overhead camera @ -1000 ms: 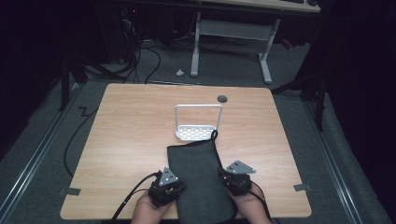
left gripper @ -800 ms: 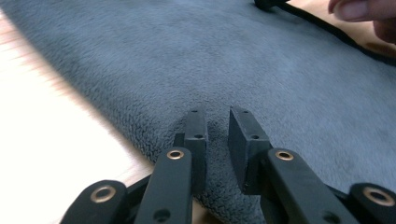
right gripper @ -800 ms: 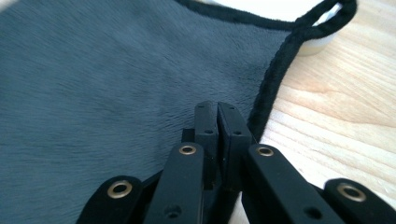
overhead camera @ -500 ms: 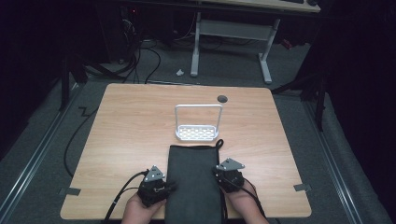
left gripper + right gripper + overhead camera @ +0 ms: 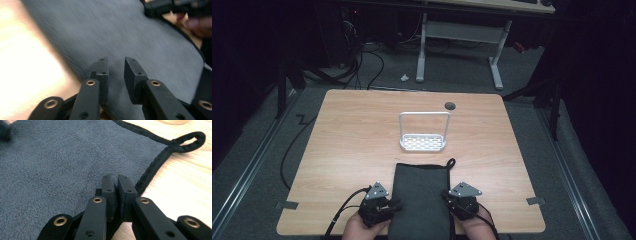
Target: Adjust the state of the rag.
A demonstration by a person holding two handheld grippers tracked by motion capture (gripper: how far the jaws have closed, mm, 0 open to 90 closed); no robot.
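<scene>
The dark grey towel (image 5: 420, 200) lies flat at the bottom middle of the high view, hanging loop (image 5: 451, 163) pointing up toward the white rack (image 5: 423, 134). Right gripper (image 5: 115, 181) is pinched nearly closed on the towel's edge, probably to keep it from sliding. Left gripper (image 5: 116, 65) has just been opening, jaws a narrow gap apart over the cloth, looks like it's letting go.

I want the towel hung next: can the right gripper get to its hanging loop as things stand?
Probably yes. The loop lies free on the table just ahead of the right gripper, nothing between, though its jaws pinch the towel edge.
</scene>
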